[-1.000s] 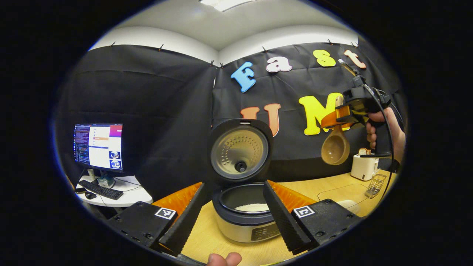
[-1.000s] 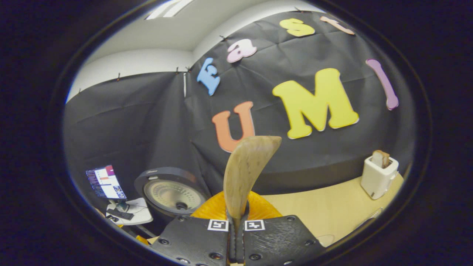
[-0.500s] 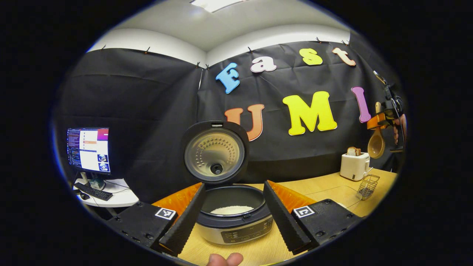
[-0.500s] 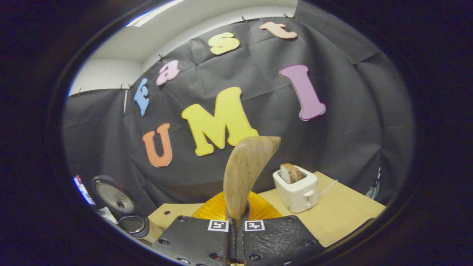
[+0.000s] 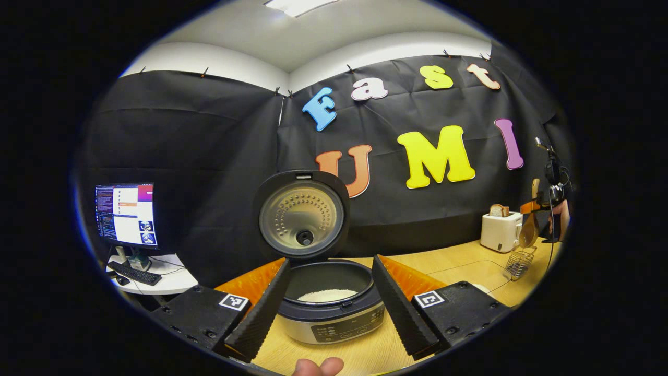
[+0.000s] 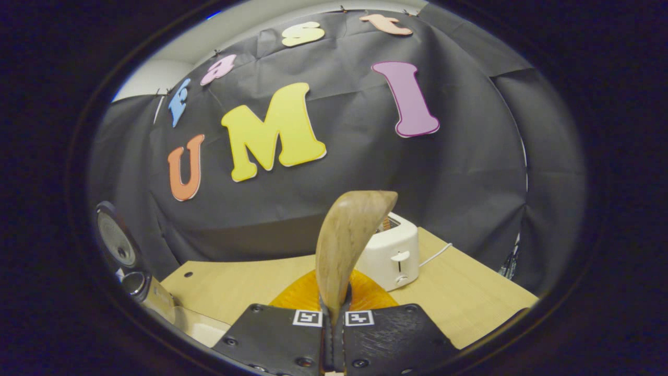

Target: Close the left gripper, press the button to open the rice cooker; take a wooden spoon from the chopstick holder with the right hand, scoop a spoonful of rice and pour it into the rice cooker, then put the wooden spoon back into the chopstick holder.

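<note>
The rice cooker (image 5: 334,321) stands open on the wooden table, its lid (image 5: 304,214) upright and white rice (image 5: 327,295) in the pot. My left gripper (image 5: 330,261) is open, its two fingers spread to either side of the cooker without touching it. At the far right, my right gripper (image 5: 548,201) holds the wooden spoon (image 5: 528,232) bowl-down just above the wire chopstick holder (image 5: 519,261). In the right gripper view, the right gripper (image 6: 334,313) is shut on the wooden spoon (image 6: 347,245), whose bowl points ahead toward the toaster.
A white toaster (image 5: 501,230) holding bread stands beside the wire holder at the back right; the toaster (image 6: 391,256) is close ahead of the spoon. A monitor (image 5: 125,214) and keyboard sit on a side desk to the left. The cooker's lid (image 6: 116,241) shows at the left edge.
The right gripper has carried the spoon rightward and down, away from the cooker to just above the wire holder. The left gripper stays open before the cooker.
</note>
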